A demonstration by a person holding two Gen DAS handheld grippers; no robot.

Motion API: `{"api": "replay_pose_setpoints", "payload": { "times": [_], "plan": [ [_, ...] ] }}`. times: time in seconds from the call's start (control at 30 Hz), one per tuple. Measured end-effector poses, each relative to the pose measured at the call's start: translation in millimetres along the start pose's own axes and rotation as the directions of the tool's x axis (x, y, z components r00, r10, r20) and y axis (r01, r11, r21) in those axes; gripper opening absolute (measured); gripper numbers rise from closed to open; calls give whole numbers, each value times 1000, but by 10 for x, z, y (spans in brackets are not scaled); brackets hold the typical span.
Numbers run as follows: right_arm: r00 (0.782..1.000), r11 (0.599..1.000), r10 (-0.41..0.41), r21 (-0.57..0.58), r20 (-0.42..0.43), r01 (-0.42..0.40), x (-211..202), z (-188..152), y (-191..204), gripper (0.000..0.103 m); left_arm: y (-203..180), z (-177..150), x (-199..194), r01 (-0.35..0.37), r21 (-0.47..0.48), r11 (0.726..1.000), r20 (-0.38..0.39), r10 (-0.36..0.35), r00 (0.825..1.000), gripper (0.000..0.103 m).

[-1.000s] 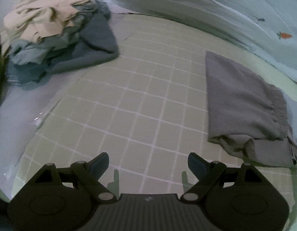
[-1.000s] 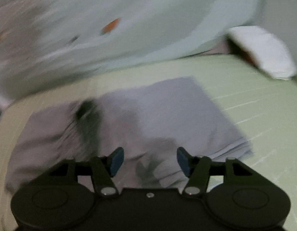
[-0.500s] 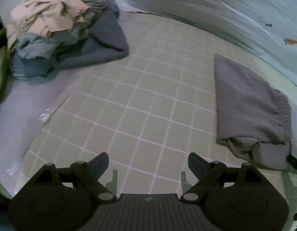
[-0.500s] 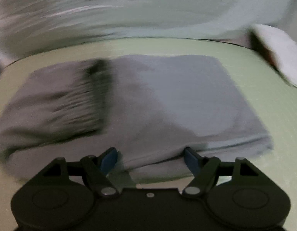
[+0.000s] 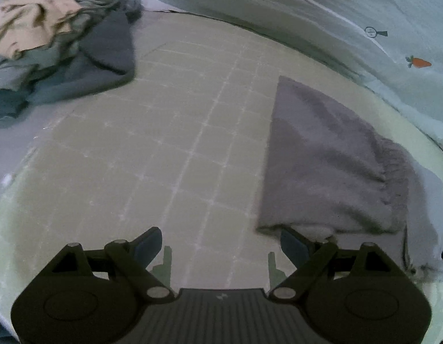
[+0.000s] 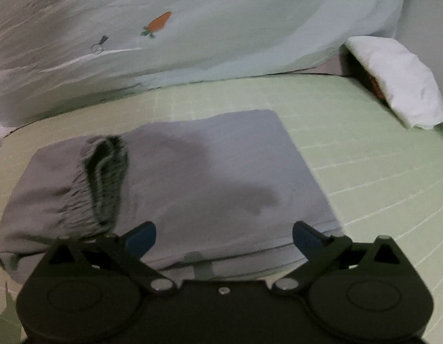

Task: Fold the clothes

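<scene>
Jaws of the right gripper [image 6: 223, 236] are seen opening above the folded grey garment [image 6: 210, 172], nothing clamped; left gripper [image 5: 221, 245] jaws apart, just beside that garment.

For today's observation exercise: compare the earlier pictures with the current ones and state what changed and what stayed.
The right gripper drew back toward the near edge of the folded grey elastic-waisted garment, its jaws opening, gripping nothing. The left gripper shifted toward that garment. Unchanged: left jaws open, garment folded, crumpled beige-and-blue clothes pile.
</scene>
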State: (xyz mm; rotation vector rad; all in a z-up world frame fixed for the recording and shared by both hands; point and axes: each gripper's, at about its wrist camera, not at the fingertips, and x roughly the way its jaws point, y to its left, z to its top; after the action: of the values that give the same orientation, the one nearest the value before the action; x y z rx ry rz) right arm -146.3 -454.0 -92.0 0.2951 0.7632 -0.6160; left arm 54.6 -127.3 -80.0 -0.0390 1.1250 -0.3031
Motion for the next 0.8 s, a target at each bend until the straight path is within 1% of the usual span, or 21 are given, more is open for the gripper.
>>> {"api": "replay_pose_setpoints", "payload": {
  "times": [0.17, 0.37, 0.57, 0.7, 0.8],
  "plan": [
    [1000, 1000, -17, 8, -26, 17, 84, 164, -298, 103, -263, 127, 202, 7, -5, 1000, -4, -7, 1000, 90],
    [997, 998, -53, 28, -49, 54, 259, 270, -600, 103, -389, 317, 462, 3, -45, 999, -13, -4, 1000, 90],
    [993, 993, -89, 71, -72, 94, 475, 422, -808, 103, -538, 543, 704, 45, -47, 998, -26, -46, 999, 89],
    [991, 992, -99, 75, -93, 106, 579, 488, -809, 103, -605, 630, 794, 74, -43, 996, -31, -75, 997, 85],
    [990, 993, -91, 64, -109, 99, 616, 485, -788, 103, -623, 680, 843, 116, -48, 992, -35, -118, 992, 85]
  ]
}}
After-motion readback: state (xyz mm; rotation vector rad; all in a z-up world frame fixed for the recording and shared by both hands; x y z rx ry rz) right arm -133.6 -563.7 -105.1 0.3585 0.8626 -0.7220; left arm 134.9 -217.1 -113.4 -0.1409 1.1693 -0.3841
